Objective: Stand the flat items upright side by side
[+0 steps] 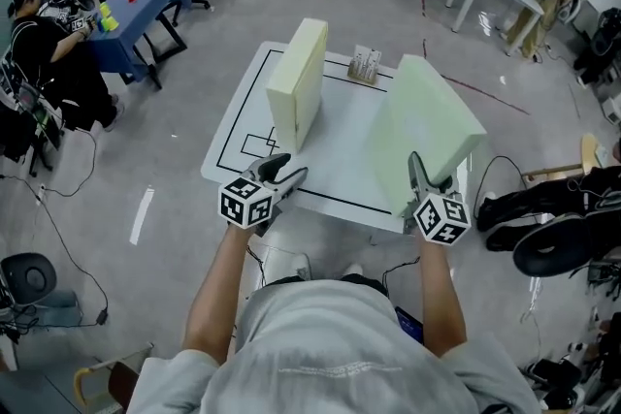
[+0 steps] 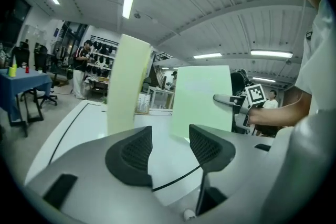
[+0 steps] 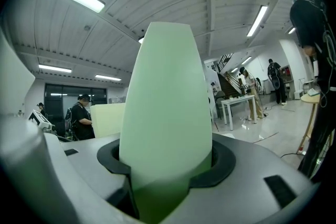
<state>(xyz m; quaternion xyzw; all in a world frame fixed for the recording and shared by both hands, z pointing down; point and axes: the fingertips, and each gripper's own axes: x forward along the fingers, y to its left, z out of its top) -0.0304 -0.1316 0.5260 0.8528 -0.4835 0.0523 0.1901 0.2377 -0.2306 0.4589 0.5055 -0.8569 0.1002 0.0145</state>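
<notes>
A pale yellow foam slab stands upright on the left half of the white table; it also shows in the left gripper view. My left gripper is at the table's near edge just in front of this slab, open, nothing between its fingers. A pale green foam slab leans tilted on the right half, and my right gripper is shut on its near edge. In the right gripper view the green slab fills the gap between the jaws.
A small rack of white items stands at the table's far edge. Black lines mark the tabletop. A blue table and a seated person are at the far left; chairs and white tables stand behind.
</notes>
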